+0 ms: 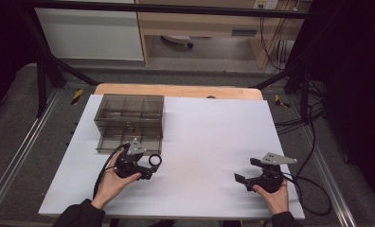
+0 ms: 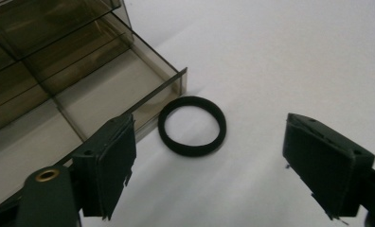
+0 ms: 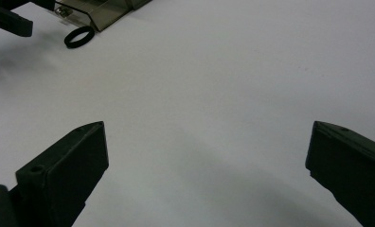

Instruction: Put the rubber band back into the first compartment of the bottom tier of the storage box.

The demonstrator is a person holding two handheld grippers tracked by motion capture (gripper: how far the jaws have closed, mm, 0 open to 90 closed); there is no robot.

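The black ring (image 2: pixel 191 126) is seen lying flat on the white surface (image 1: pixel 209 142), just beside the near right corner of the smoke-tinted compartment box (image 1: pixel 129 122); whether ring and box actually touch cannot be judged, since the box edge is blurred in the left gripper view.

At the left of the high view, the box is set on the far left part of the surface, its open tray divided into several compartments. Directly in front of it, the left gripper (image 1: pixel 150 166) is held in the person's left hand (image 1: pixel 111 182), and the ring (image 1: pixel 155 160) is found at its tip. In the left gripper view, the fingers (image 2: pixel 111 165) are spread wide, with the ring lying on the surface ahead of the gap and gripped by neither.

Farther right, a broad bare stretch of surface is left between the two hands. At the right, the right gripper (image 1: pixel 245 172) is held low over the surface near the front edge, well apart from the ring. Its fingers (image 3: pixel 65 177) are likewise spread wide, with nothing between them; the ring (image 3: pixel 79 36) is shown far off at the upper left.
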